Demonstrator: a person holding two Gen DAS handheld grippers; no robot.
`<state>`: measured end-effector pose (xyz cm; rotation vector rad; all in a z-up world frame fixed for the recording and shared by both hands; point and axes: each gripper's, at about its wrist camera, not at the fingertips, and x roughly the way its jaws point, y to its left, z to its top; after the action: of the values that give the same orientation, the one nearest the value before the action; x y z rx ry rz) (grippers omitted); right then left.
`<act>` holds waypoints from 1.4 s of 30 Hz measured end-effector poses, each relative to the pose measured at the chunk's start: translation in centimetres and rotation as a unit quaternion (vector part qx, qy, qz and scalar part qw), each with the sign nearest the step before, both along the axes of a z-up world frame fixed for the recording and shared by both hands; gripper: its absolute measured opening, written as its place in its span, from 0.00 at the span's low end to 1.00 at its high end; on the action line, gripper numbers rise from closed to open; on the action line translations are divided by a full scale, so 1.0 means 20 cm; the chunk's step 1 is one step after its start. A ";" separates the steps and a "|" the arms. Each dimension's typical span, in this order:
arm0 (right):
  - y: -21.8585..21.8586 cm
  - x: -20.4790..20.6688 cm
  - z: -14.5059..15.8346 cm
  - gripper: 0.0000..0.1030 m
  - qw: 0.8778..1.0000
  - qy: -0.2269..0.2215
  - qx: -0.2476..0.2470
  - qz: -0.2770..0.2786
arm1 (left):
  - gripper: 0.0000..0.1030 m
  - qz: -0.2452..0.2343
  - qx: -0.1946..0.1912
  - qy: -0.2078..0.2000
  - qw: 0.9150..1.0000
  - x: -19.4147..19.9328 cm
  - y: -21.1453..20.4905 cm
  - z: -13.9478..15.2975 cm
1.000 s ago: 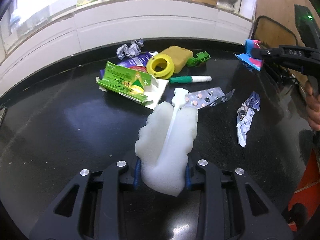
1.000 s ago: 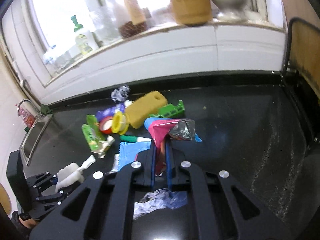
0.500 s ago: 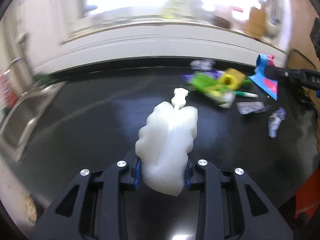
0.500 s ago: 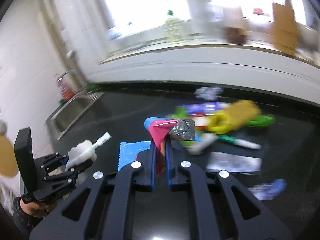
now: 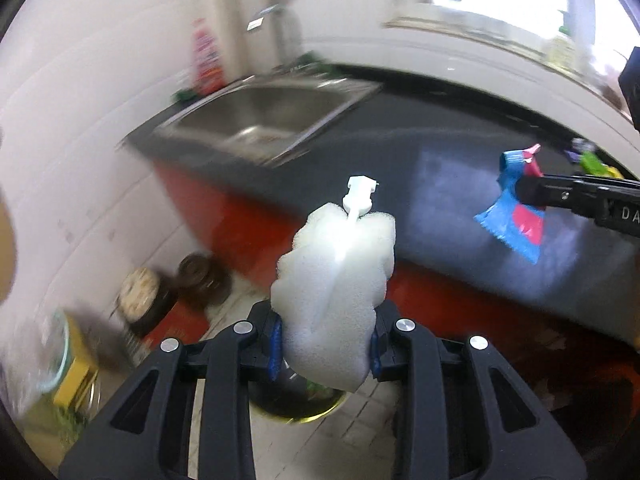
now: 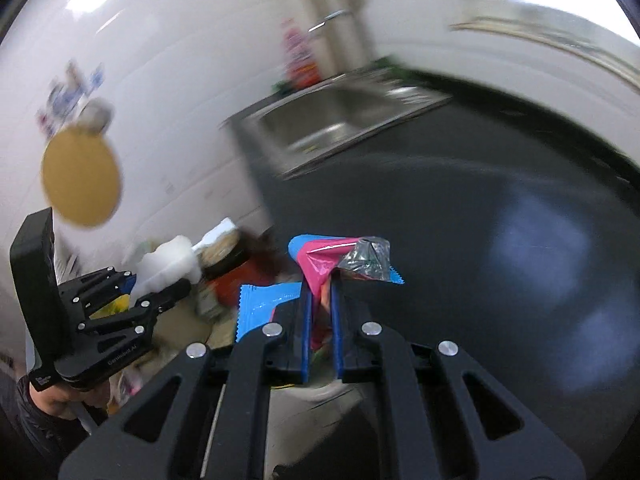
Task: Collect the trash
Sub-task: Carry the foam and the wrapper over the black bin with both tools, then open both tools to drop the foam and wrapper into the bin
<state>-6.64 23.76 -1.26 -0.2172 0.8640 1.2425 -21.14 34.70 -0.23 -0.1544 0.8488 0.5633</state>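
in the left wrist view, going from the left edge, a blurred yellow box (image 5: pixel 74 376) and round dark lids (image 5: pixel 204 276) sit low on the floor by a white tiled wall. further right the steel sink (image 5: pixel 272 116) is set into the black counter (image 5: pixel 440 184), which has a red front below it, with a red bottle (image 5: pixel 206 60) at the sink's far corner. in the middle the left gripper (image 5: pixel 324 344) has its blue pads pressed into both sides of a lump of white foam (image 5: pixel 336 292), a white plastic stick (image 5: pixel 358 196) poking out of the top; the foam hangs off the counter's edge, above a yellow-rimmed bin (image 5: pixel 304 412) partly hidden behind the fingers. to the right the right gripper (image 5: pixel 524 190) reaches in sideways over the counter, pinching a blue and pink wrapper (image 5: pixel 516 224). at the far right a few small bits of trash (image 5: pixel 592 160) lie on the counter, too blurred to name. in the right wrist view, from the left, a round tan disc (image 6: pixel 80 176) hangs on the wall, and below it the left gripper (image 6: pixel 176 280) grips the foam (image 6: pixel 168 264), a hand (image 6: pixel 60 400) under it. in the middle the right gripper (image 6: pixel 322 300) has its 2 fingers drawn nearly together on the wrapper (image 6: pixel 320 264), with a crumpled silver piece (image 6: pixel 368 258) at the tip. the sink (image 6: pixel 332 124) and counter (image 6: pixel 500 240) fill the right side.
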 end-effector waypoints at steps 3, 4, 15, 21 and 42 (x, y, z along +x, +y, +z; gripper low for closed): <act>0.24 -0.19 -0.09 0.09 0.999 0.007 -0.019 0.049 | 0.30 0.041 -0.021 0.010 0.999 -0.18 0.14 -0.11; 0.29 -0.24 -0.12 0.09 0.998 0.006 -0.025 0.061 | 0.30 0.052 -0.032 0.014 0.998 -0.23 0.18 -0.16; 0.73 -0.38 -0.79 0.09 0.984 0.036 -0.149 0.086 | 0.30 0.090 -0.181 0.031 0.979 -0.38 0.48 -0.87; 0.83 -0.30 -1.07 0.09 0.975 0.064 -0.197 0.083 | 0.30 0.115 -0.232 0.038 0.965 -0.31 0.56 -1.22; 0.97 -0.19 -1.27 0.65 0.965 0.099 -0.228 0.084 | 0.79 0.116 -0.229 0.067 0.964 -0.24 0.62 -1.40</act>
<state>-10.43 43.08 -26.66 -0.5504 1.3261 1.2199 -25.89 47.18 -28.17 -0.6518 1.0922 0.5925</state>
